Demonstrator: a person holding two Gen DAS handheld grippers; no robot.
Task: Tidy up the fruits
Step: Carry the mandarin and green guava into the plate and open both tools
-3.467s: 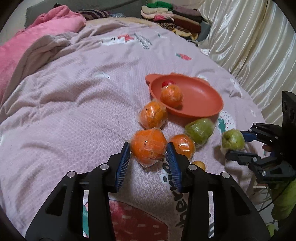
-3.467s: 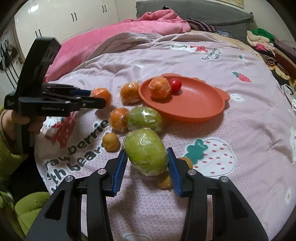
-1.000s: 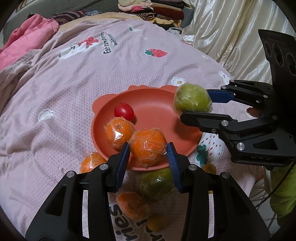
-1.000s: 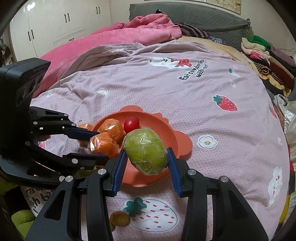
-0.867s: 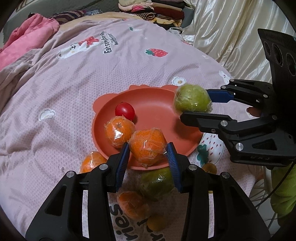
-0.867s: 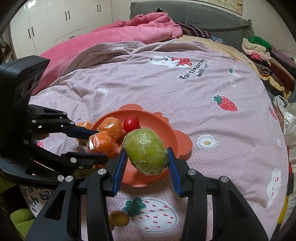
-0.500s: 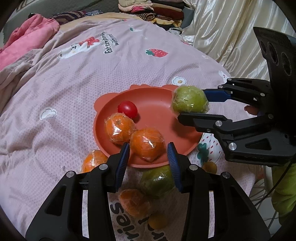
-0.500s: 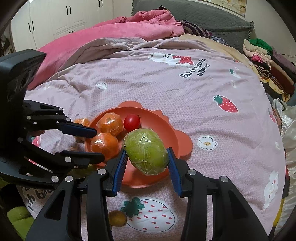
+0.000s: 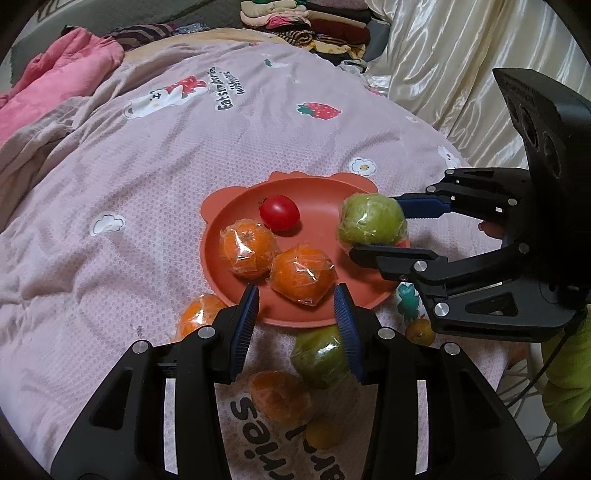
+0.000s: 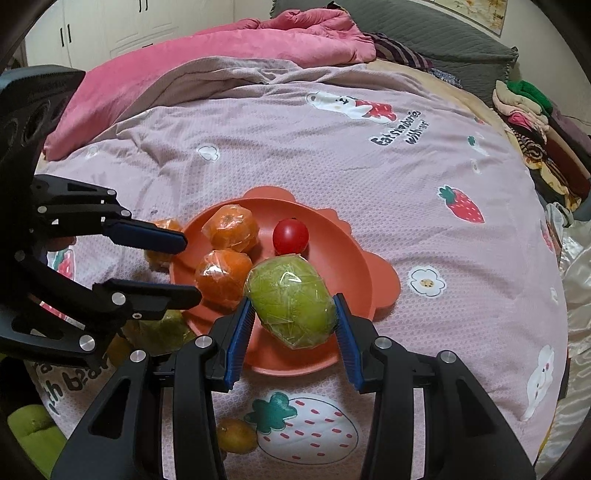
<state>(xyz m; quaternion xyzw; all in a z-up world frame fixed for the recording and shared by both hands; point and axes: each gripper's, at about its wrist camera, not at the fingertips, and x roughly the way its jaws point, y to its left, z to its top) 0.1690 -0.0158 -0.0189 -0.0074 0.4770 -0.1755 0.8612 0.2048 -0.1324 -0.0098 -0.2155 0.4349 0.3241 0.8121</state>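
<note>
The orange-red plate (image 9: 321, 206) (image 10: 332, 251) lies on the pink bedspread and holds a red tomato (image 9: 279, 213) (image 10: 290, 235) and two wrapped oranges. The nearer orange (image 9: 301, 277) (image 10: 223, 277) rests on the plate just beyond my left gripper (image 9: 295, 295) (image 10: 192, 267). That gripper's jaws stand apart and do not press on it. The other orange (image 9: 248, 248) (image 10: 229, 227) sits right beside it. My right gripper (image 10: 293, 306) (image 9: 373, 227) is shut on a wrapped green fruit (image 10: 291, 301) (image 9: 371, 221), held over the plate's near right part.
Off the plate's near edge lie a wrapped orange (image 9: 195, 314), a green fruit (image 9: 317, 354), another orange (image 9: 279, 395) and small yellow fruits (image 9: 323, 432) (image 10: 236, 435). A pink duvet (image 10: 221, 55) is heaped at the back. Folded clothes (image 9: 306, 18) and a shiny curtain (image 9: 443, 55) border the bed.
The orange has left my left gripper's jaws and settled on the plate beside the other orange. My right gripper, with the green fruit, has hardly shifted over the plate.
</note>
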